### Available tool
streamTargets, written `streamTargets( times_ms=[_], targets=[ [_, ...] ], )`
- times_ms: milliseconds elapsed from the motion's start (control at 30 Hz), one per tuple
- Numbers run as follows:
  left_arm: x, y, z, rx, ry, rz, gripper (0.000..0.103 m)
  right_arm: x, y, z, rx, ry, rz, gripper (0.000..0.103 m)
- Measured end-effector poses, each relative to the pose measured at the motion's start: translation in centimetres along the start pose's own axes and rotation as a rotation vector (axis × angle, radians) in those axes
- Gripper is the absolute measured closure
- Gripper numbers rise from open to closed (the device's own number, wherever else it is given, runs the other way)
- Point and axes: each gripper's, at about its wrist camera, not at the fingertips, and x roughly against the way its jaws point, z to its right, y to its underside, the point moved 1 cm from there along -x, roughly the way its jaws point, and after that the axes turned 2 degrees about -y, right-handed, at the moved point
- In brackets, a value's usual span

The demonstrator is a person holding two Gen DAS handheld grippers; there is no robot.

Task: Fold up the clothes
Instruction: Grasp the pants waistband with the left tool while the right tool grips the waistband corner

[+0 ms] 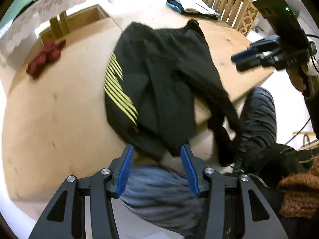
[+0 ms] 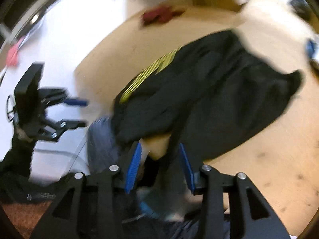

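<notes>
A black garment with yellow stripes lies crumpled on the wooden table, one part hanging over the near edge. It also shows in the right wrist view. My left gripper is open and empty, just short of the garment's near hem. My right gripper is open, its jaws either side of a hanging black fold, not closed on it. The right gripper also shows in the left wrist view, open above the table's right edge. The left gripper shows in the right wrist view, open.
A dark red cloth lies at the table's far left. Folded white and blue clothes sit at the far end by a wooden slat fence. The person's grey trousers are below the grippers. A rust-coloured knit is at right.
</notes>
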Motion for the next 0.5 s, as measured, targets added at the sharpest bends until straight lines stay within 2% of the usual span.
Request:
streamTargets(
  times_ms=[67, 133, 200, 333, 433, 500],
  targets=[
    [-0.7, -3.4, -1.7, -0.011, -0.026, -0.003, 0.056, 0.6, -1.1, 2.2, -0.052, 0.04, 0.044, 0.064],
    [-1.7, -6.9, -3.5, -0.009, -0.045, -0.004, 0.056, -0.1, -2.6, 6.5, -0.147, 0.186, 0.065, 0.063],
    [-3.0, -10.2, -5.4, 0.015, -0.039, 0.002, 0.056, -1.3, -3.8, 10.5, -0.238, 0.269, 0.068, 0.06],
    [-6.8, -17.5, -8.0, 0.07, -0.001, 0.014, 0.054, -4.1, -5.8, 17.3, -0.401, 0.209, 0.066, 0.059],
    [-10.5, -22.4, -8.6, 0.049, -0.015, 0.004, 0.054, -5.8, -7.2, 20.1, -0.451, 0.217, 0.067, 0.059],
    [-12.4, -24.8, -8.5, 0.016, -0.03, 0.005, 0.05, -6.8, -8.2, 20.8, -0.457, 0.177, 0.067, 0.059]
  ],
)
